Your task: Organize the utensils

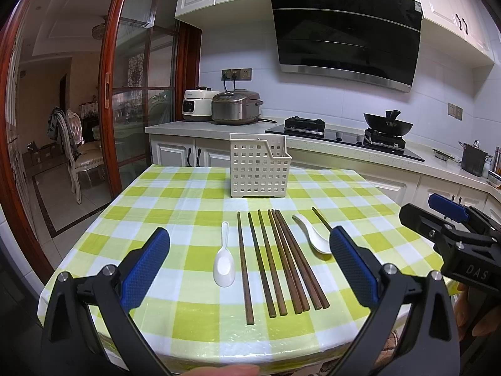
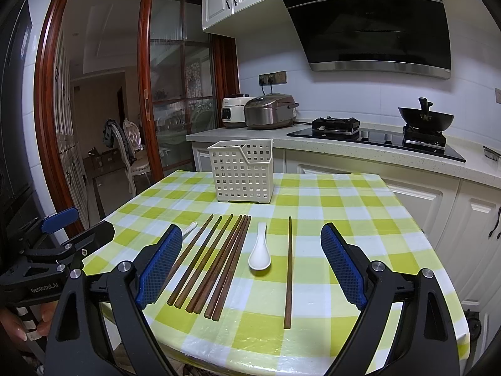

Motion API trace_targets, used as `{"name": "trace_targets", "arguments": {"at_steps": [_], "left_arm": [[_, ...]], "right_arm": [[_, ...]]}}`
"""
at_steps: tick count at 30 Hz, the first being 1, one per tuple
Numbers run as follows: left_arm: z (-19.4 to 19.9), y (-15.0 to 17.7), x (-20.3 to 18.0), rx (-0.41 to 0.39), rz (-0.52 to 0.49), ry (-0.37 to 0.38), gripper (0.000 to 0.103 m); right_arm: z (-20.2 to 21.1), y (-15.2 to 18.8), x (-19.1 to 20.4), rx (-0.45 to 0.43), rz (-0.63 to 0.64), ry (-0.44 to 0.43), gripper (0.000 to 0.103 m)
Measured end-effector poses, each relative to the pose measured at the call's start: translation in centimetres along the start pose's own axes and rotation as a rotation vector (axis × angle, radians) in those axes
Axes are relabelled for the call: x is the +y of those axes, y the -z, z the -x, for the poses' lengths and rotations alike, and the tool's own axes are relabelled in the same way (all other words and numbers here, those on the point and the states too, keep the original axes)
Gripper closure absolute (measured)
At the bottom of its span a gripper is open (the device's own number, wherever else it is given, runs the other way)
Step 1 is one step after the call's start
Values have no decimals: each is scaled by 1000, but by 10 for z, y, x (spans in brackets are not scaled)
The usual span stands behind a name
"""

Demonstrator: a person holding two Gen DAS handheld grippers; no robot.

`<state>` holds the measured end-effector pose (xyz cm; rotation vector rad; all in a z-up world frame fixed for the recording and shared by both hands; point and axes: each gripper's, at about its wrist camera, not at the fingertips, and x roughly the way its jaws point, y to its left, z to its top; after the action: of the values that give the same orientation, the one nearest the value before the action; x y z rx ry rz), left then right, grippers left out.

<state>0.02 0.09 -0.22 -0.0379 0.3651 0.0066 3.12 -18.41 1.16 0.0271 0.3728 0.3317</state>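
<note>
Both tongs, left (image 1: 250,257) and right (image 2: 252,264), spread wide, empty above brown wooden chopsticks (image 2: 216,263); far-left white ceramic spoon (image 1: 224,263) plain here, seemingly half-hidden in right view.

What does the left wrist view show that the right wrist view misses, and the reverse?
Only the left wrist view shows the left spoon whole and a lidded pot on the counter. Only the right wrist view shows the lone chopstick from end to end. Both show the holder, the chopstick group, the right spoon, and both open grippers, left and right.
</note>
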Motion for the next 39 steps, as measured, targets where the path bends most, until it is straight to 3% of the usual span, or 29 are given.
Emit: {"name": "trace_targets", "arguments": {"at_steps": [39], "left_arm": [[0,-1,1,0,2,1,4]], "right_arm": [[3,-2,-2,-1,-7,-4,18]]}}
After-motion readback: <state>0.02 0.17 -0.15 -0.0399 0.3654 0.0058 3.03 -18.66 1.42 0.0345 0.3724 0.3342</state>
